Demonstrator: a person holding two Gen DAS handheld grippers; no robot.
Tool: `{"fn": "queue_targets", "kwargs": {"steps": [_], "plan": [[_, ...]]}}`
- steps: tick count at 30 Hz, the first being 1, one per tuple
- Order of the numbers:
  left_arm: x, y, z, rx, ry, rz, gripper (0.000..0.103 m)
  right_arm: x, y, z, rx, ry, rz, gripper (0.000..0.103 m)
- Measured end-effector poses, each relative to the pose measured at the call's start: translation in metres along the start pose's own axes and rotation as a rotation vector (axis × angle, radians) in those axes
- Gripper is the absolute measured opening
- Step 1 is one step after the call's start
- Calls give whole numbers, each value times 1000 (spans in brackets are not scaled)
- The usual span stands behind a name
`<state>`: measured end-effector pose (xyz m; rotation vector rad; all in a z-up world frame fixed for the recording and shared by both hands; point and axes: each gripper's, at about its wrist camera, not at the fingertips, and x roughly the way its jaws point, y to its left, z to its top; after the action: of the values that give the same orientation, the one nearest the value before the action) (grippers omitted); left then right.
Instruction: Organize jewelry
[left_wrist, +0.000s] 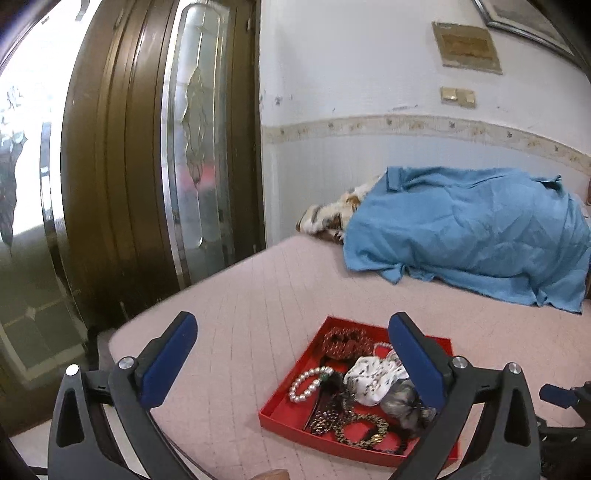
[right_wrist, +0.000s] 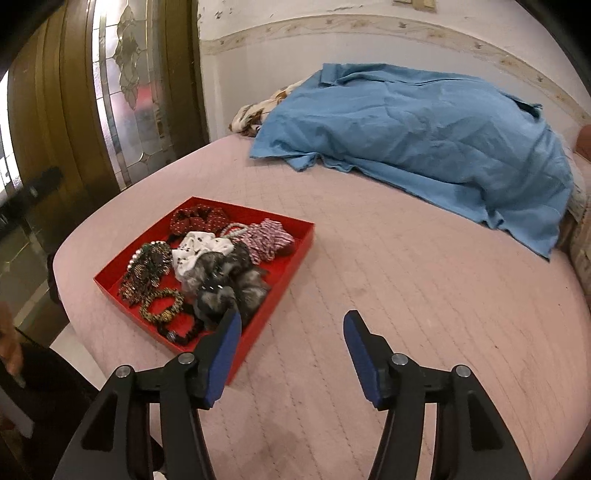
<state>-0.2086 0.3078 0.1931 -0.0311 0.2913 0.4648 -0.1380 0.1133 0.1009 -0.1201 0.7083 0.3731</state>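
Jewelry and hair ties fill a shallow red tray that sits on a bed covered in a pale pink quilt, near the corner of the bed closest to a brown door with leaded glass panels. Inside the tray, a red dotted scrunchie lies at the far end, a pink-and-white patterned one beside the far right wall, a white scrunchie in the middle and a grey furry one toward the near side. A pearl bracelet rests along the tray's left side, touching dark beaded pieces, and a gold-and-black beaded bracelet lies near the tray's front corner.

The left gripper hangs above the tray with its jaws spread wide and nothing between them; its right blue pad hides part of the tray's contents in the left wrist view. The right gripper points down at bare quilt just right of the tray, its jaws partly open and empty, the left pad overlapping the tray's near right wall in the right wrist view; whether it touches the tray cannot be told.

Beyond the tray, well apart from it, a crumpled blue sheet covers a mound at the head of the bed, a floral fabric showing at its left edge against the white wall.
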Motion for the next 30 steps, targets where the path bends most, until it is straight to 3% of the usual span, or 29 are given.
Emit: {"fn": "queue_targets", "kwargs": {"steps": [2,11,14,30], "plan": [[-6,-8,1,19,15,-14,103,-6,-5,-6,7,-16,-16,65],[-8,-47,-27,70,221,-116,103,-27,-24,-24,43,-45,-56,66],[-12,-53,-34,93,240,-120,103,-35,-26,-28,40,-64,-73,71],[-22,-48,-41,95,269,-145,103,-49,-11,-36,9,-88,-82,74]]}}
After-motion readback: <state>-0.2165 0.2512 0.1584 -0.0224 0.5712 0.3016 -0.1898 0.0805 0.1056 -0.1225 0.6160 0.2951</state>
